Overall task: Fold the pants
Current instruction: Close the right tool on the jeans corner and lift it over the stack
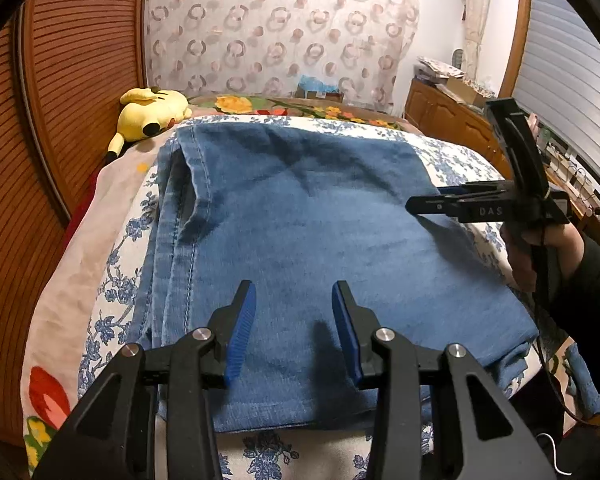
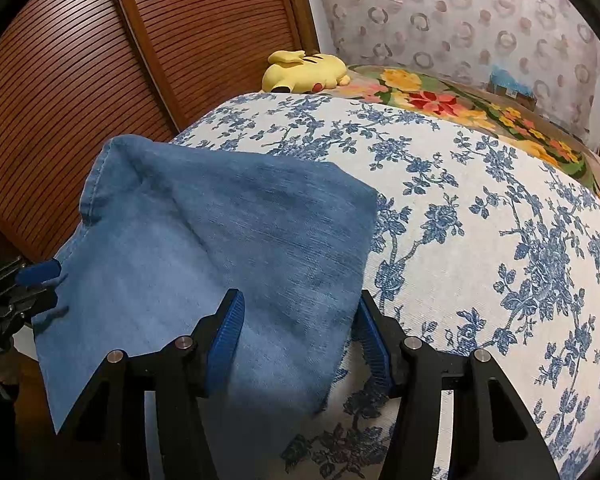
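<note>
Over at nine o'clock a yellow plush toy (image 1: 152, 114) lies against the slatted wooden door (image 1: 60, 120); the blue pants (image 1: 300, 220), already doubled into a thick stack, lie mid-bed on the flowered bedspread (image 2: 480, 220). The left gripper (image 1: 294, 330) hovers over their near end, jaws part open and empty. At three o'clock the right gripper (image 2: 300, 336) straddles the stack's right edge, jaws apart, pads not pressing; it looks like smoothing or setting up one more fold, which calls for closing on that edge

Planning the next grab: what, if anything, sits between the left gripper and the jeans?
Nothing visible. The left gripper hangs open right over the jeans, bare denim between its fingers. The plush toy lies far off by the wardrobe.
</note>
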`<state>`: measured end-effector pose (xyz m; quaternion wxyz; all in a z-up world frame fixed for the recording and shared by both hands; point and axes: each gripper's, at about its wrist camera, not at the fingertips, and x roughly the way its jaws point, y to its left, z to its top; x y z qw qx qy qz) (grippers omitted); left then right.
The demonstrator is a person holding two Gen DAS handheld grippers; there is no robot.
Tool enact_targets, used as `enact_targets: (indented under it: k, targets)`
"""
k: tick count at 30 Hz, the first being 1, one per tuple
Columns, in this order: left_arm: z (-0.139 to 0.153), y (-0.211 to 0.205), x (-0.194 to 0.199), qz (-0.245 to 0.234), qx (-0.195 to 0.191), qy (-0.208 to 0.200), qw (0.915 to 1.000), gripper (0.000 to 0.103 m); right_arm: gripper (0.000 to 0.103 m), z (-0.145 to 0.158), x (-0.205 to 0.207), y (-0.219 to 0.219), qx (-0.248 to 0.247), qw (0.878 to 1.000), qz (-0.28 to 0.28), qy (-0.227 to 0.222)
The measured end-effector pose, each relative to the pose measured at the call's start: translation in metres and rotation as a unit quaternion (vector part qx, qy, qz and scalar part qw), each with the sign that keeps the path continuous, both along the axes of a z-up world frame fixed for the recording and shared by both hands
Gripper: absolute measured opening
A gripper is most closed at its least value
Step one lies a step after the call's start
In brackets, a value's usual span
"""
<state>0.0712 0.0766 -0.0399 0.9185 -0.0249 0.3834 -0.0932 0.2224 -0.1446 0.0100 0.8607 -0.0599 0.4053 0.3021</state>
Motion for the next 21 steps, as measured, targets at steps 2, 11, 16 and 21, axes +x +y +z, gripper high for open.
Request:
enact_targets:
  k: [2, 11, 16, 21]
  targets:
    - [-0.001, 0.000, -0.001, 0.001, 0.001, 0.001, 1.0000, 0.040, 0.046, 0.002, -0.004, -0.001, 0.007, 1.000, 0.006, -0.006]
    - [-0.003, -0.001, -0.003, 0.001, 0.001, 0.006, 1.0000, 0.040, 0.007, 0.024, -0.027, -0.007, 0.034, 0.997, 0.019, -0.068]
    - [-0.001, -0.004, -0.003, -0.004, 0.004, 0.003, 1.0000, 0.040, 0.007, 0.058, -0.050, -0.008, 0.049, 0.991, 0.040, -0.120]
    - [-0.002, -0.006, -0.004, -0.004, 0.003, 0.004, 1.0000, 0.040, 0.006, 0.078, -0.069, -0.011, 0.046, 0.986, 0.047, -0.151]
